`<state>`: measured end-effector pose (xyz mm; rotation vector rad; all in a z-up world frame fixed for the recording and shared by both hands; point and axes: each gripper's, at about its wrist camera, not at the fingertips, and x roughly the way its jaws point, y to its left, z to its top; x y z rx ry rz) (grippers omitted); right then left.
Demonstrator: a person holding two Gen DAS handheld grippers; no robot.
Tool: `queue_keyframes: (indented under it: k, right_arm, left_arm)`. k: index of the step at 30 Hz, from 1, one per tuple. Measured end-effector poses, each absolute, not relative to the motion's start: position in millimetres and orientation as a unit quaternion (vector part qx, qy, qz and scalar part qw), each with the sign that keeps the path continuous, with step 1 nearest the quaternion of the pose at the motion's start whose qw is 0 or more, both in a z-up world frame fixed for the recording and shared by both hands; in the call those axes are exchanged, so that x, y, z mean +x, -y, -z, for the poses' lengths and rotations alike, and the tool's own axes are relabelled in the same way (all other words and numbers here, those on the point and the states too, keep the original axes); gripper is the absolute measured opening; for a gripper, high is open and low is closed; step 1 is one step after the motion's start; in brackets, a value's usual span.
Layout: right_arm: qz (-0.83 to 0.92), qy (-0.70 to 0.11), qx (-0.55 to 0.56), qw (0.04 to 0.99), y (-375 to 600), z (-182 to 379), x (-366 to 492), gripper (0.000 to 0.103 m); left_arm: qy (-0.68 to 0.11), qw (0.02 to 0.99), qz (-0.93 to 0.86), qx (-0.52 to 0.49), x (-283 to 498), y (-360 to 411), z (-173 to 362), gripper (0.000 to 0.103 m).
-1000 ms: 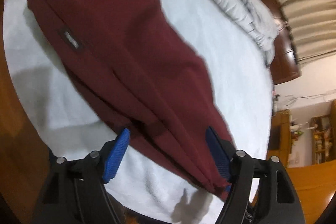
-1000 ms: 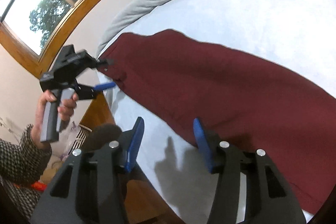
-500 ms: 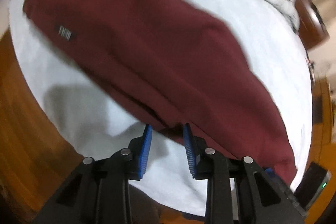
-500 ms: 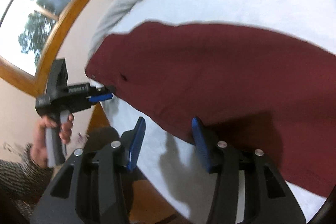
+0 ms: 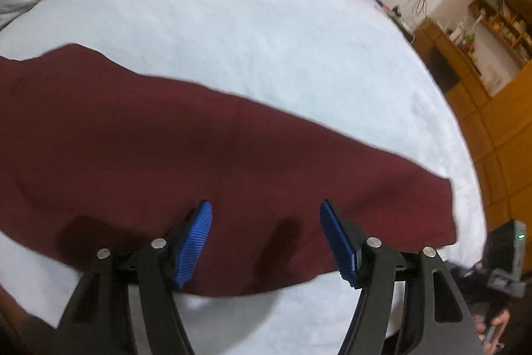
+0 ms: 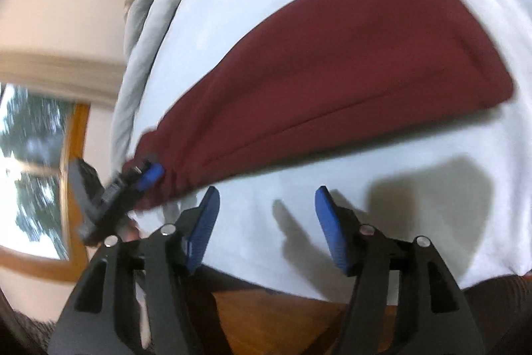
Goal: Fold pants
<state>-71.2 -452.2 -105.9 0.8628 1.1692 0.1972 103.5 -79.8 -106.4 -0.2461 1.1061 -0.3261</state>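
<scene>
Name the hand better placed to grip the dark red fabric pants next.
Left. The left tongs, opening, hang directly over the dark red fabric pants near their front edge, cloth showing between the pads. The right tongs, also opening, frame only the white bed sheet, short of the pants.

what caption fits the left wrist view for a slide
Left hand-held gripper, jaws opening, above maroon pants on a white bed sheet.

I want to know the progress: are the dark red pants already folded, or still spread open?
Folded once lengthwise, it seems: the pants lie flat on the white bed cover as one long tapering strip. No crosswise fold shows.
</scene>
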Motion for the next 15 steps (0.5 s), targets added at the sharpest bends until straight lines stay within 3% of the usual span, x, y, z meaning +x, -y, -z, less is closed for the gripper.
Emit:
queue_keyframes:
  k: [12,15]
  right_arm:
    - [-0.047,-0.472,0.482,0.737,499.0,138.9,-53.9,0.057]
    - [-0.037,-0.465,0.453,0.760,503.7,129.8,-57.7,0.024]
  left_arm:
    - [-0.533,0.832,0.131,-0.084,88.0,74.2,113.6,0.069]
    - [-0.527,0.833,0.144,-0.081,85.8,86.8,111.5,0.071]
